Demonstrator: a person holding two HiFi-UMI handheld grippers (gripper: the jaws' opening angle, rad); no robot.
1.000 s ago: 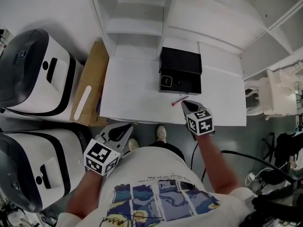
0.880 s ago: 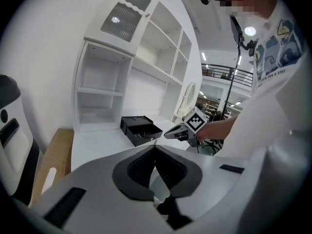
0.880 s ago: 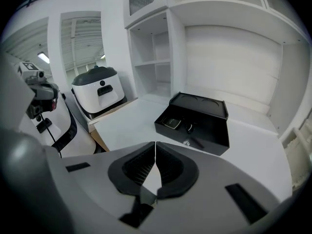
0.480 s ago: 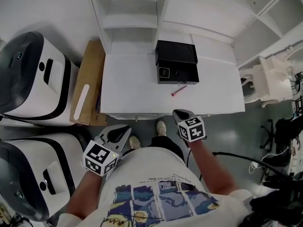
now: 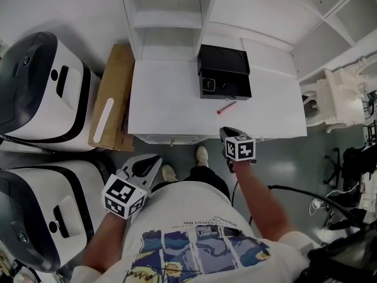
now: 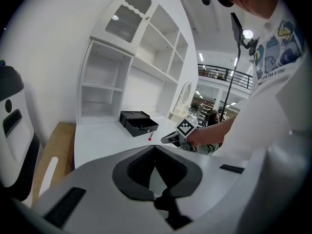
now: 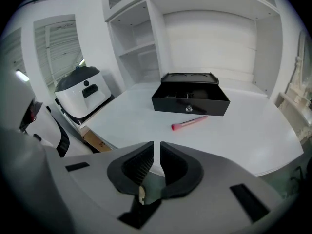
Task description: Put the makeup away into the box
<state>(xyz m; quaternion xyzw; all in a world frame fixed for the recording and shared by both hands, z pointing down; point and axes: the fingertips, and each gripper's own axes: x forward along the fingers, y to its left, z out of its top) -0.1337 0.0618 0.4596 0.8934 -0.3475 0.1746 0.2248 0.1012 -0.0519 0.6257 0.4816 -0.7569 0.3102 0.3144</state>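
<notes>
A black box (image 5: 224, 72) with its front drawer pulled open stands at the back of the white table (image 5: 165, 105). A thin red makeup brush (image 5: 226, 107) lies on the table just in front of it; it also shows in the right gripper view as the brush (image 7: 189, 122) before the box (image 7: 191, 100). My right gripper (image 5: 227, 133) hangs at the table's front edge, short of the brush, shut and empty. My left gripper (image 5: 154, 161) is off the table near my body, its jaws (image 6: 154, 146) shut on nothing.
Two white-and-black machines (image 5: 41, 93) (image 5: 41, 217) stand on the floor at the left, with a brown board (image 5: 112, 99) beside the table. A white shelf unit (image 5: 171, 16) rises behind the table. Cables and a white ornate stand (image 5: 341, 105) lie to the right.
My right gripper has drawn back from beside the brush toward my body and sunk to the table's front edge. The brush still lies on the table. The left gripper has shifted only slightly.
</notes>
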